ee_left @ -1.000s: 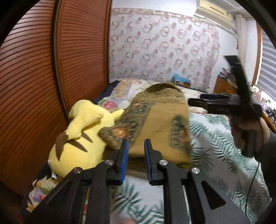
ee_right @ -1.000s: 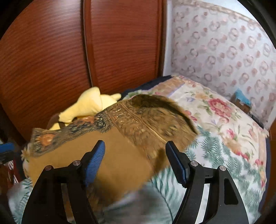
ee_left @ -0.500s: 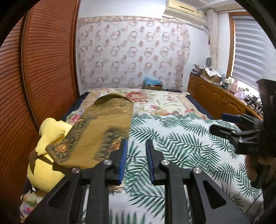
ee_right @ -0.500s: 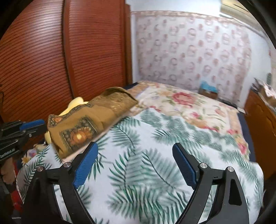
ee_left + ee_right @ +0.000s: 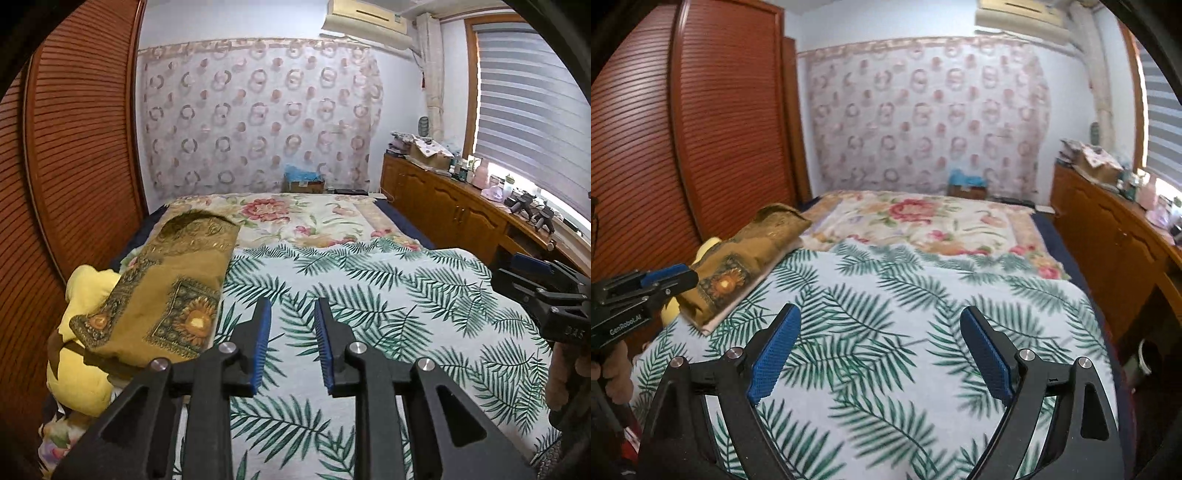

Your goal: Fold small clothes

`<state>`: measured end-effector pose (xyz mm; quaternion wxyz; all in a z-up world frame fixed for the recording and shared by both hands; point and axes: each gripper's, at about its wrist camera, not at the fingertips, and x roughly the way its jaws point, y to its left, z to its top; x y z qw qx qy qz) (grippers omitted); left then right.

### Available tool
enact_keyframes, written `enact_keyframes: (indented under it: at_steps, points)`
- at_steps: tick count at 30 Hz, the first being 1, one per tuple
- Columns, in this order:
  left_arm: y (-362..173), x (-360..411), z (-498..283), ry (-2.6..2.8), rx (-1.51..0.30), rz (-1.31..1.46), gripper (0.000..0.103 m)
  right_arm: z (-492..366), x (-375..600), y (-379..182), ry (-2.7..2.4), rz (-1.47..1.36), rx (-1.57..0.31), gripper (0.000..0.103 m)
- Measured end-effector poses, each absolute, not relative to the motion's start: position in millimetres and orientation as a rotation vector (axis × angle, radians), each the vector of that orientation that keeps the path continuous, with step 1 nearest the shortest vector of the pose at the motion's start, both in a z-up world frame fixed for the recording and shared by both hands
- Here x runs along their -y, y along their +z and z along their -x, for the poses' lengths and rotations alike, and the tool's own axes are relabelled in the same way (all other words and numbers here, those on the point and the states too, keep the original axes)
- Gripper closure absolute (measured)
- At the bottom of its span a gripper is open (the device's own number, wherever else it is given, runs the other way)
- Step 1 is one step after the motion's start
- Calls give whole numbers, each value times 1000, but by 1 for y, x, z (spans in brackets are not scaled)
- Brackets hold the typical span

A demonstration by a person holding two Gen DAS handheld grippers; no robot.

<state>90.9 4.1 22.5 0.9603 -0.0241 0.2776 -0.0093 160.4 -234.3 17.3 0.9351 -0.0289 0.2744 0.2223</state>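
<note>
A folded mustard-brown garment (image 5: 170, 291) with dark floral borders lies on the bed's left edge, partly over a yellow plush toy (image 5: 79, 350). It also shows in the right wrist view (image 5: 746, 262). My left gripper (image 5: 293, 347) is empty, its jaws a narrow gap apart, above the palm-leaf bedspread (image 5: 369, 314) to the right of the garment. My right gripper (image 5: 881, 354) is wide open and empty over the middle of the bedspread (image 5: 886, 295). Each gripper shows at the edge of the other's view, the right one (image 5: 546, 295) and the left one (image 5: 639, 291).
A wooden louvred wardrobe (image 5: 66, 147) runs along the bed's left side. A floral quilt (image 5: 295, 218) covers the far half of the bed. A wooden cabinet (image 5: 461, 214) with clutter stands on the right under the window blind. A patterned curtain hangs at the back wall.
Both grippers have pulled back and to the right, away from the garment, which now lies folded at the bed's left edge. The left jaws have parted slightly.
</note>
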Motion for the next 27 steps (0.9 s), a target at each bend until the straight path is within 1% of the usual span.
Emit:
enact_keyframes:
  at_steps: [11, 16, 27]
  points:
    - [61, 11, -82, -46, -499, 38, 80, -128, 266, 52, 370, 25, -471, 13]
    - [69, 14, -76, -51, -478, 35, 79, -119, 271, 66, 346, 17, -428, 13]
    - [72, 16, -74, -47, -468, 25, 78, -117, 273, 64, 325, 12, -430, 13]
